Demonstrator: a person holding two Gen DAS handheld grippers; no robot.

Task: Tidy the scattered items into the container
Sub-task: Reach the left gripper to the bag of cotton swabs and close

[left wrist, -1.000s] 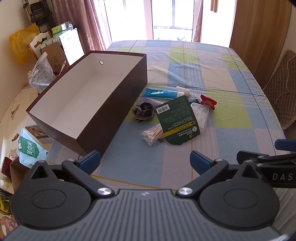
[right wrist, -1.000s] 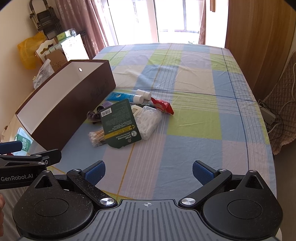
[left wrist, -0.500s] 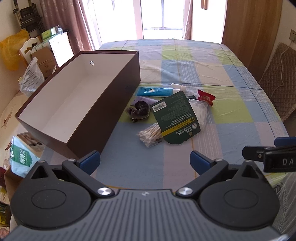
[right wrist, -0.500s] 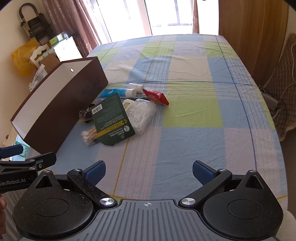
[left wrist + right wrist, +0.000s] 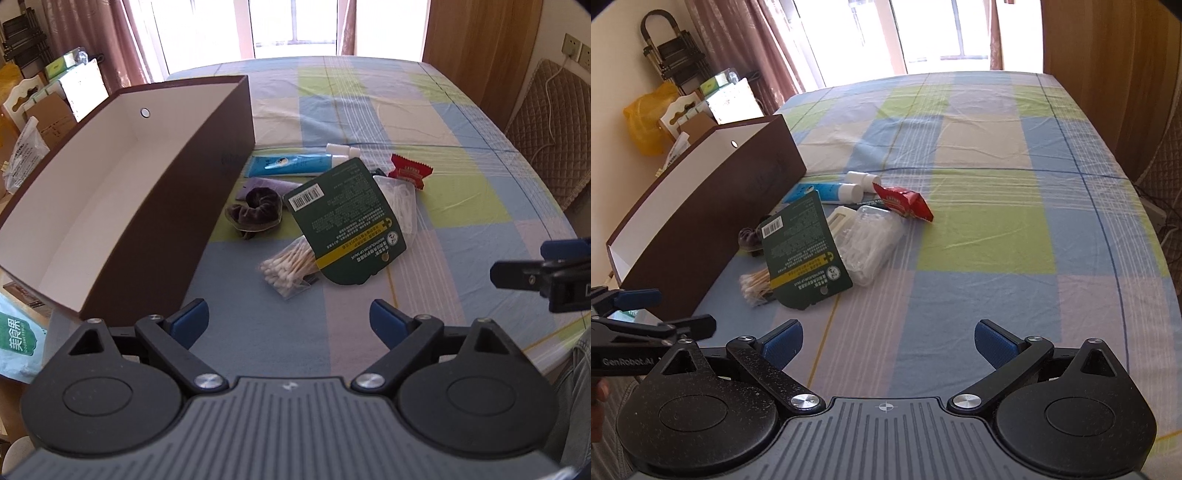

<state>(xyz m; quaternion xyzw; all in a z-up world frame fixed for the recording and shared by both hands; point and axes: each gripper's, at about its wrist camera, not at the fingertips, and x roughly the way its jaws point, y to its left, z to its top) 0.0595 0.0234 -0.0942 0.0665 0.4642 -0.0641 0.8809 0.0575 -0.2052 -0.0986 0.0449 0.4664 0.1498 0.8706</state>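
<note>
A brown box [image 5: 155, 221] with a white, empty inside lies on the checked tablecloth at the left; it shows as the brown box [image 5: 701, 210] in the right wrist view too. Beside it lies a heap: a green card packet [image 5: 347, 221], cotton swabs [image 5: 288, 269], a dark scrunchie [image 5: 256, 212], a blue tube [image 5: 291, 164], a red sachet [image 5: 408, 171] and a clear plastic case [image 5: 871, 240]. My left gripper [image 5: 290, 323] hangs open just short of the swabs. My right gripper [image 5: 888, 341] is open too, nothing between its fingers, nearer than the heap.
The tablecloth [image 5: 979, 221] stretches right and back toward a bright window. Bags, cartons and a shelf rack [image 5: 665, 55] crowd the floor at the left. A padded chair [image 5: 550, 129] stands at the right edge of the table. A person's denim-clad leg [image 5: 576, 387] is at lower right.
Both grippers have moved forward and closer to the heap, so the items look larger. Both stay open. Nothing on the table has shifted.
</note>
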